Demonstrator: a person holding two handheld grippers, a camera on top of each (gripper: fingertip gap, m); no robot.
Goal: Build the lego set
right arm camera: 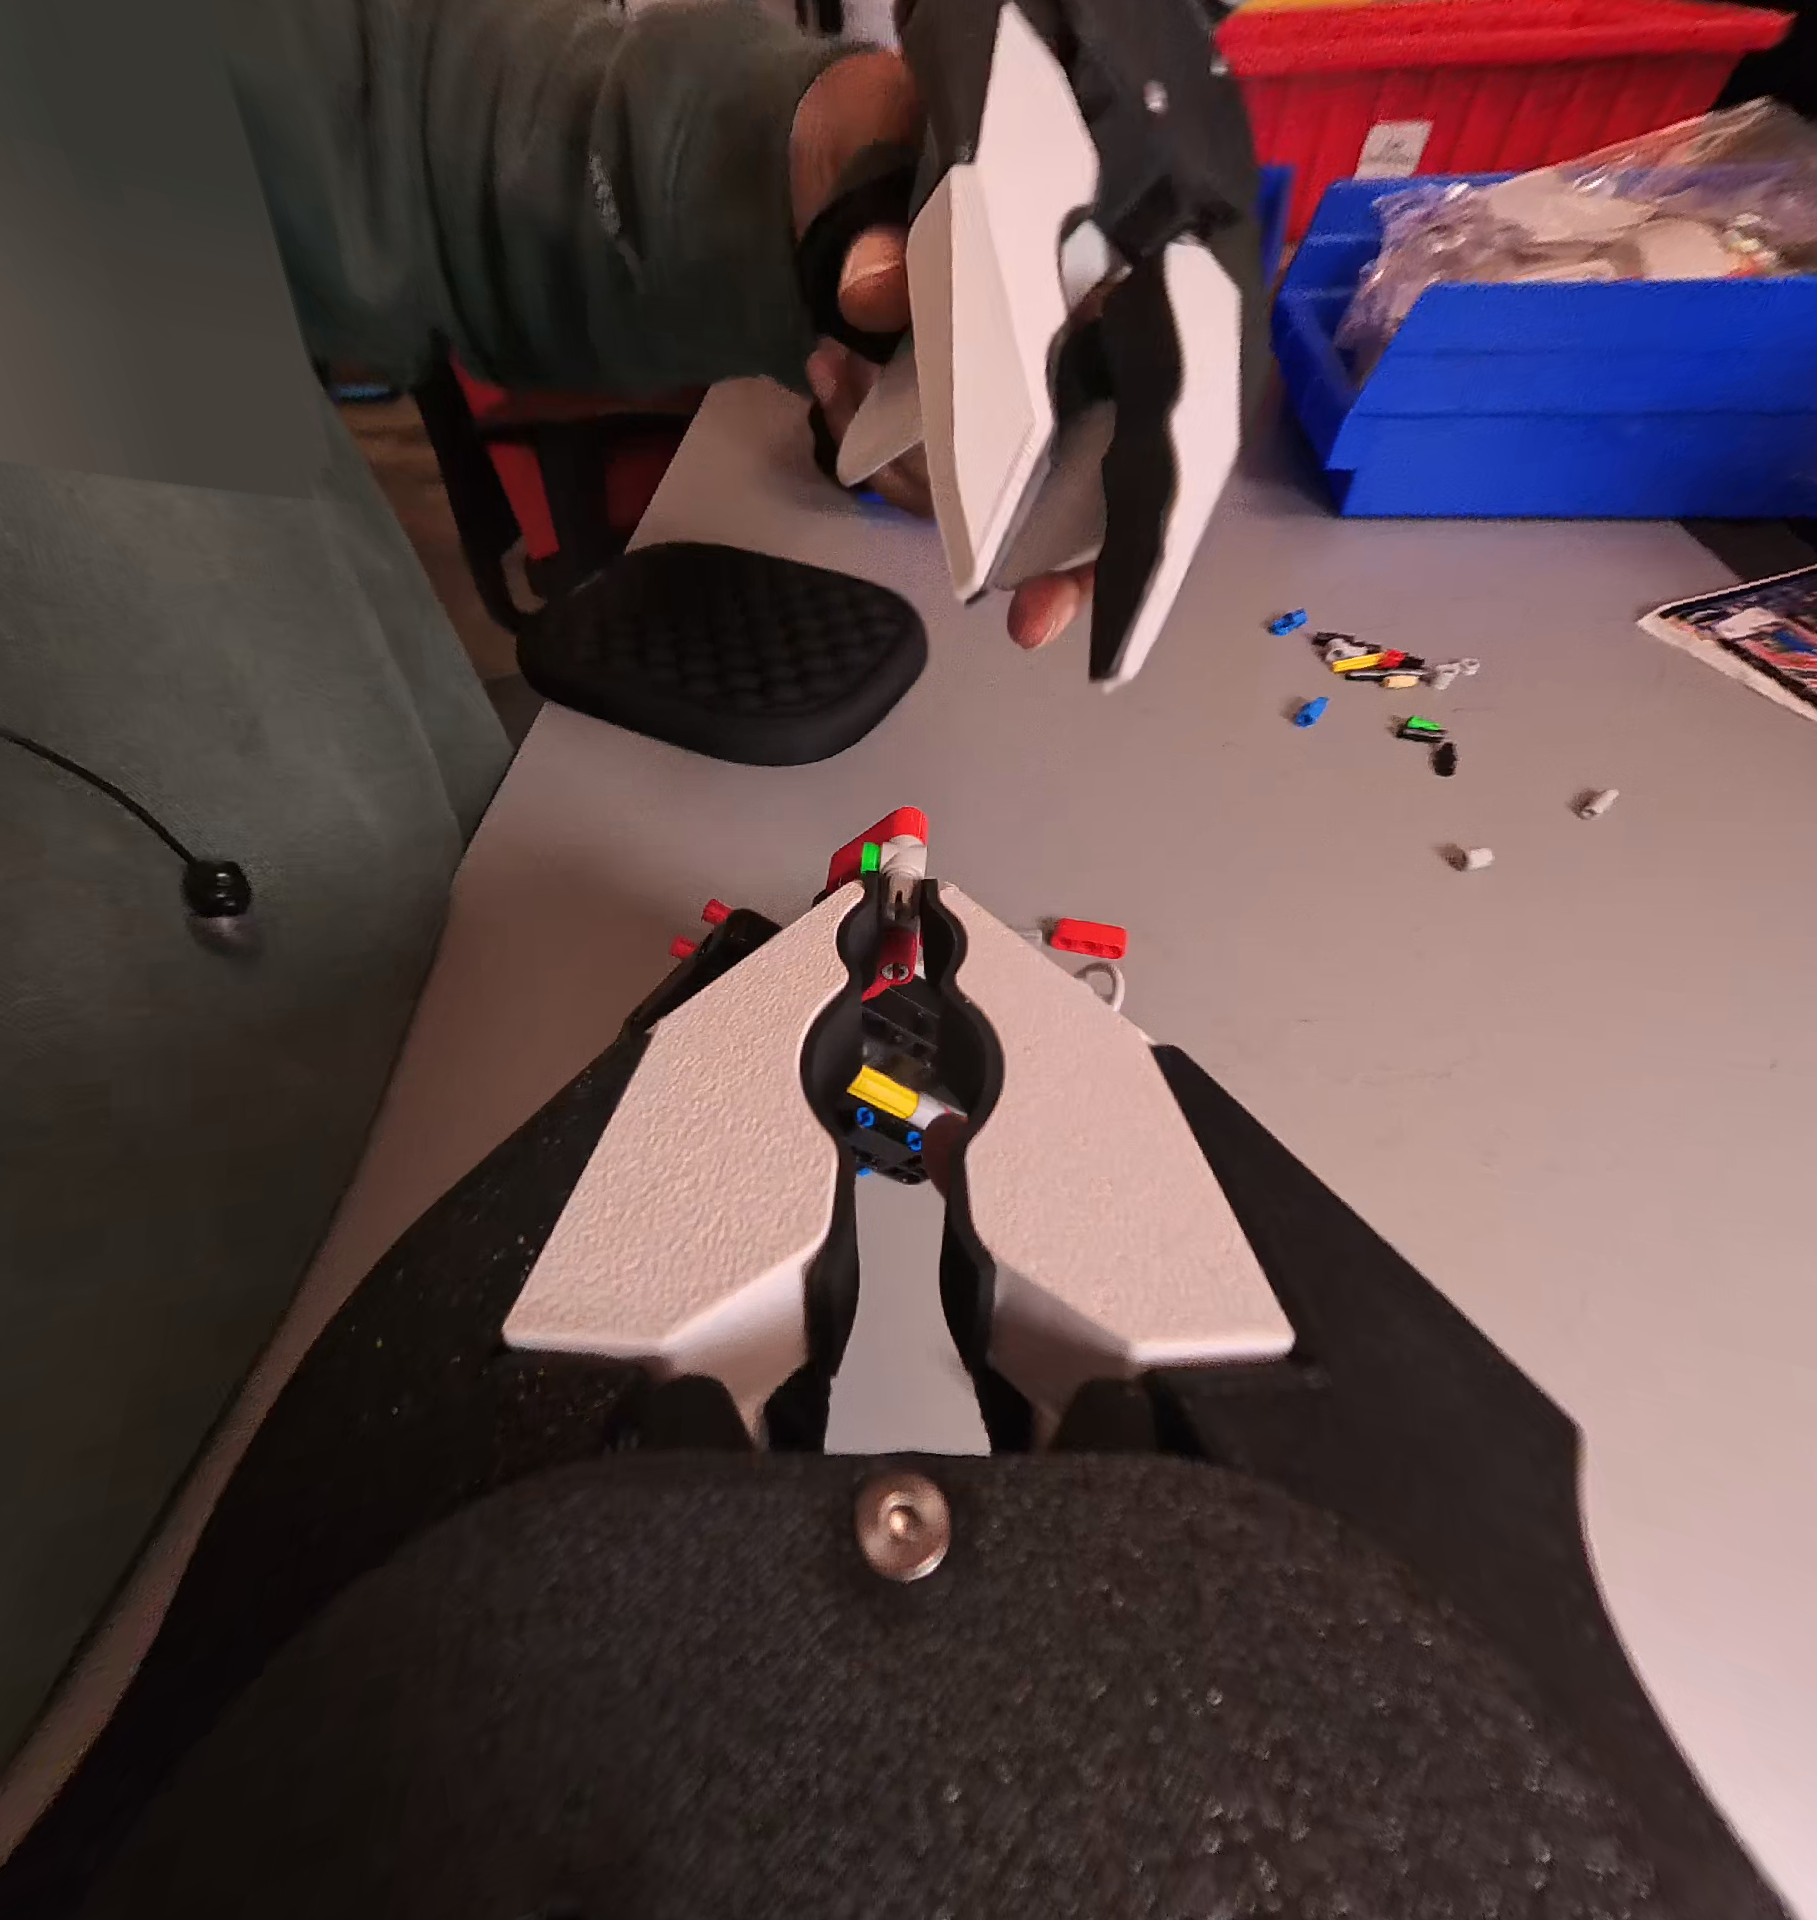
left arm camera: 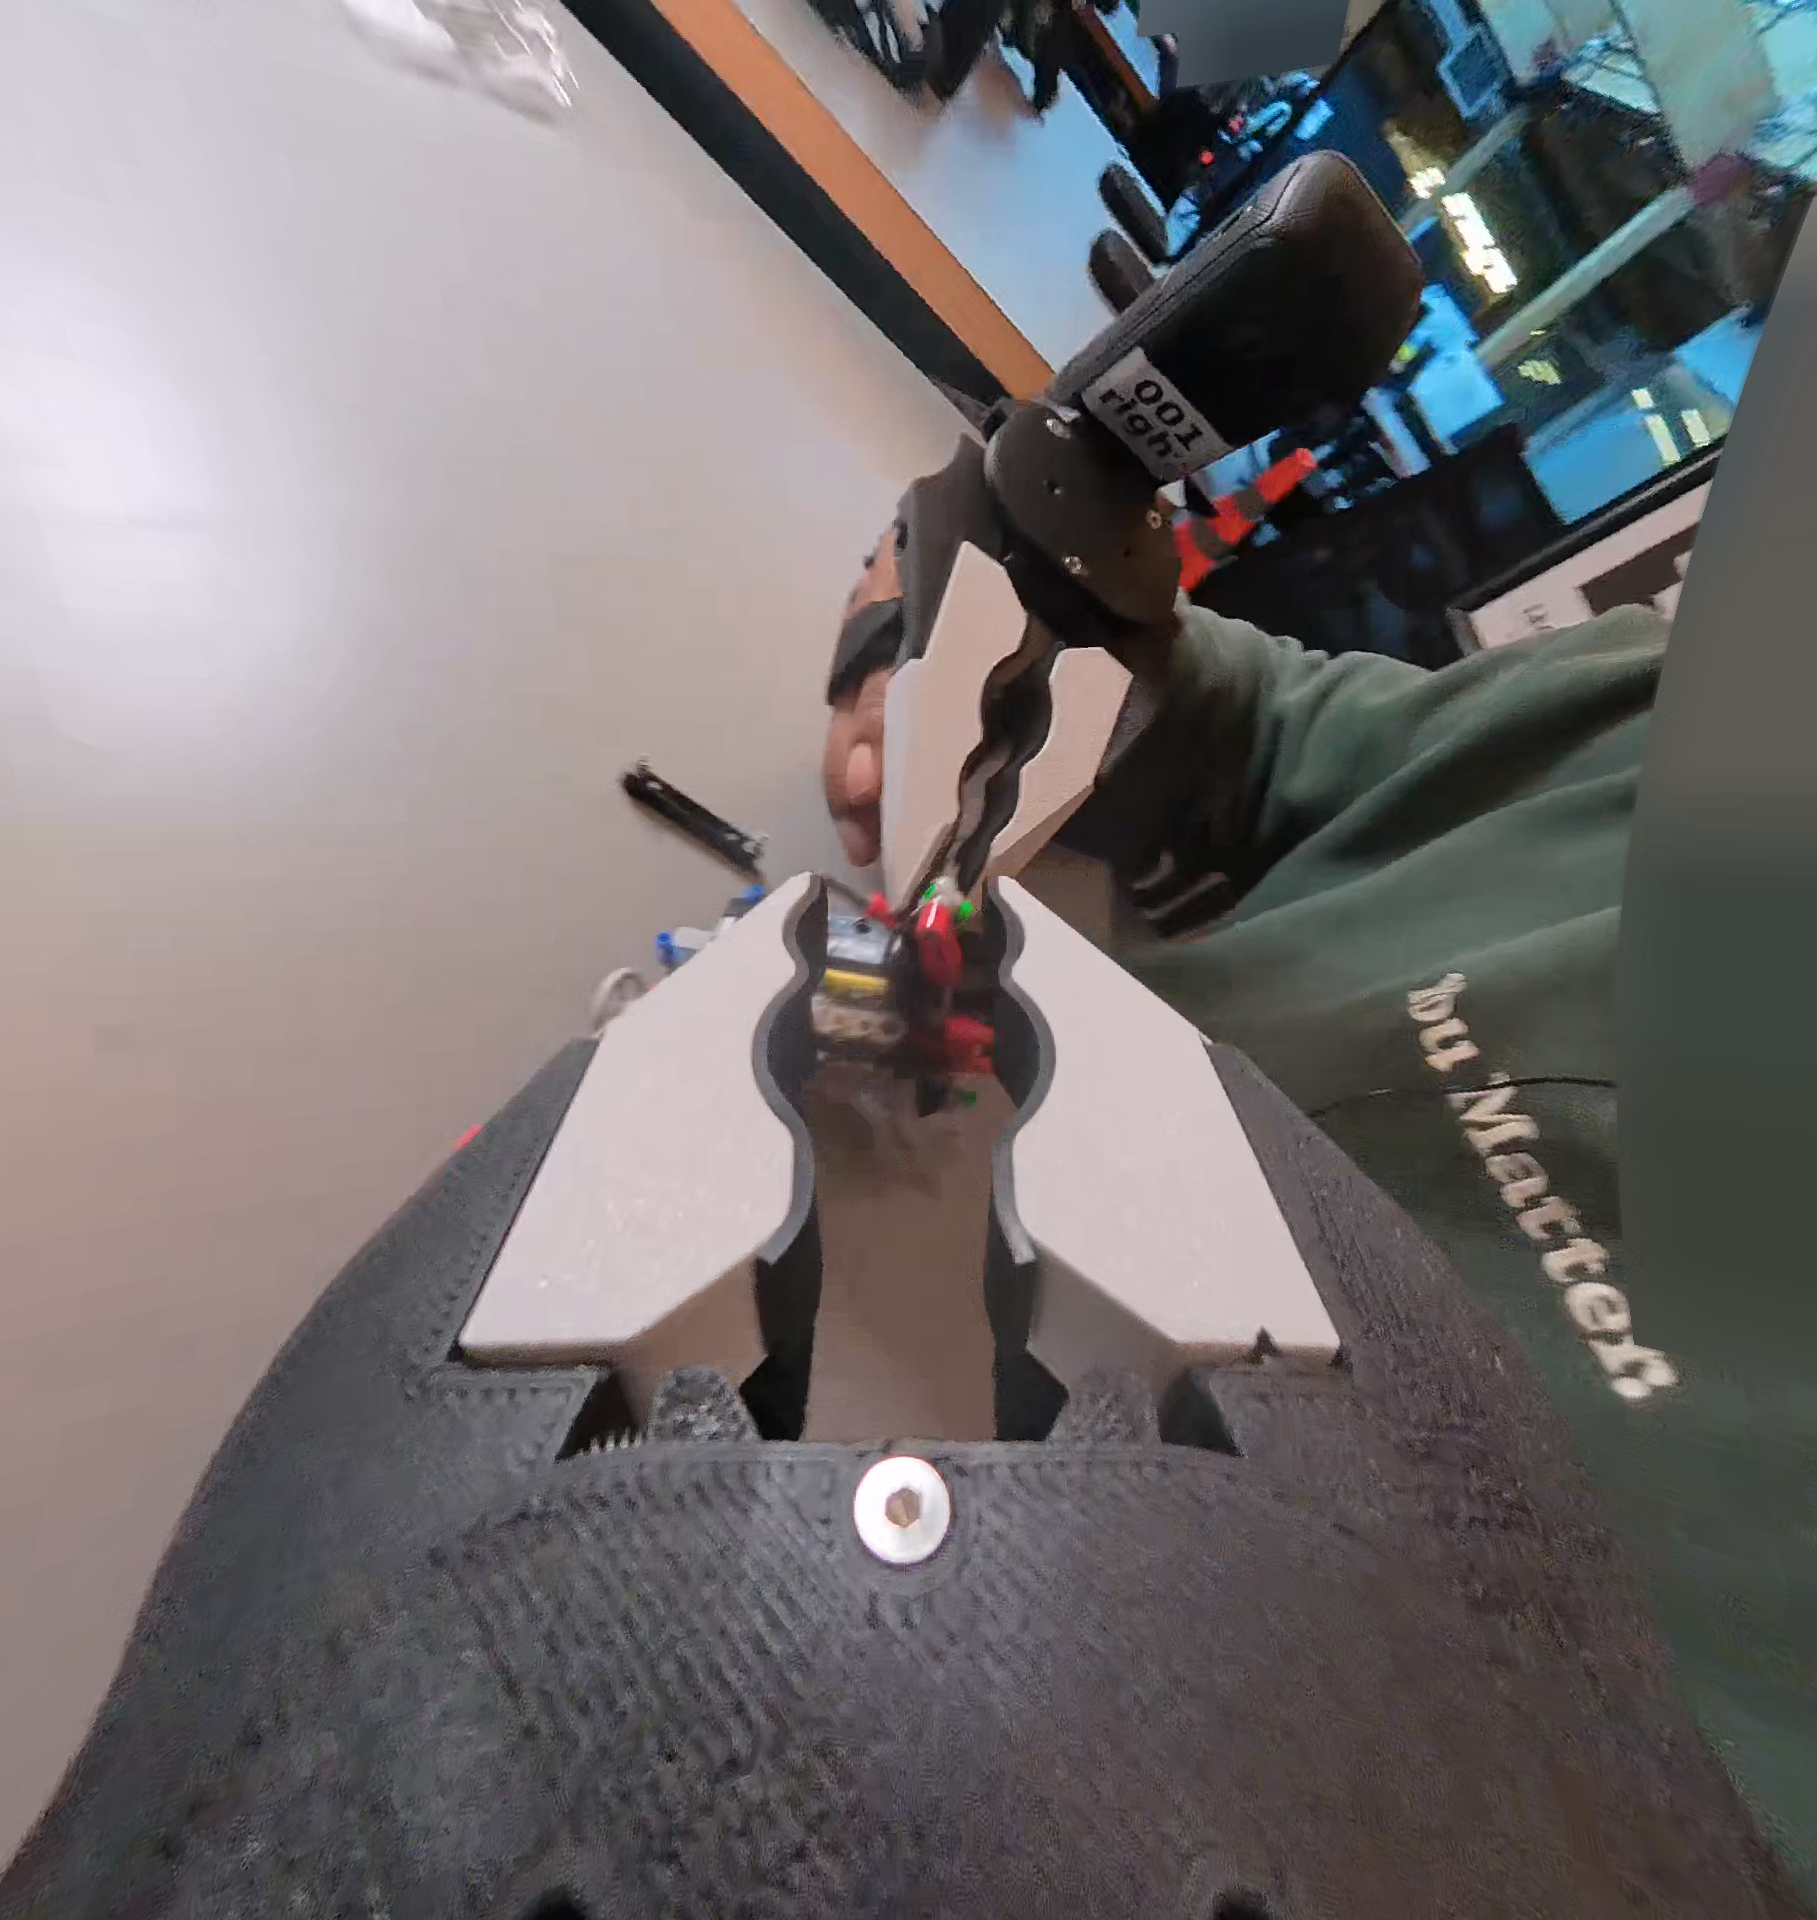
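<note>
The right gripper [right arm camera: 899,899], low in the frame's centre, pinches a small grey connector [right arm camera: 896,868] at its tips, pressing it toward the black-and-red lego assembly [right arm camera: 888,1039] beneath. The left gripper [left arm camera: 904,904] has its jaws apart, bracketing that assembly without clamping it. With nothing bracing it, the model could slide or the connector pop out sideways. Loose on the grey table [right arm camera: 1247,1039]: two blue pins, two grey connectors, one red beam [right arm camera: 1088,937], one mixed cluster. Bins: one blue bin [right arm camera: 1569,416], one red bin [right arm camera: 1486,94].
</note>
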